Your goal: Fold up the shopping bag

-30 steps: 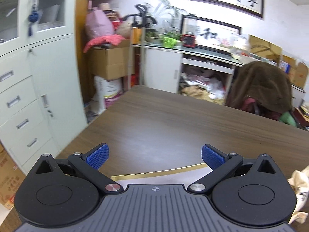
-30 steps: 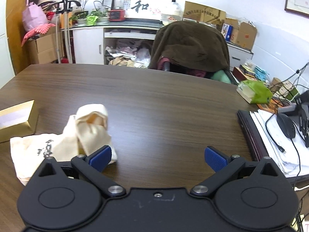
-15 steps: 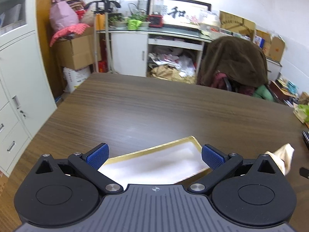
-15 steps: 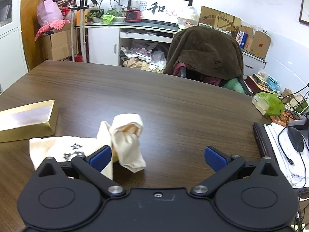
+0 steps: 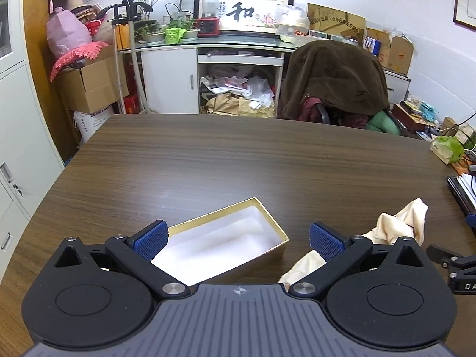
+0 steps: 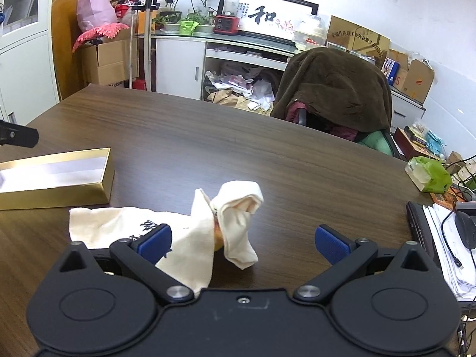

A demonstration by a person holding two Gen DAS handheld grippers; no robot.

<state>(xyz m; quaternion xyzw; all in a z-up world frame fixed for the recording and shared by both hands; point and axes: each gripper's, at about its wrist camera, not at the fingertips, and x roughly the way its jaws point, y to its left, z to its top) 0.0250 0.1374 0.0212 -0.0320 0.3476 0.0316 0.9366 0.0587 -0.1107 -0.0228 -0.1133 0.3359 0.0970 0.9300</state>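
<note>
I count one cloth bag (image 6: 166, 232), one gold box (image 5: 235, 244), one covered chair (image 6: 336, 98), one green tissue pack (image 6: 428, 175) and my two grippers (image 5: 238, 238) (image 6: 242, 241).

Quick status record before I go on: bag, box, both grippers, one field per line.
bag: cream shopping bag crumpled on the table, unfolded, black print showing
box: open gold box, white inside, left of the bag
left gripper: open, above the box, holding nothing
right gripper: open, over the bag, not gripping it
</note>
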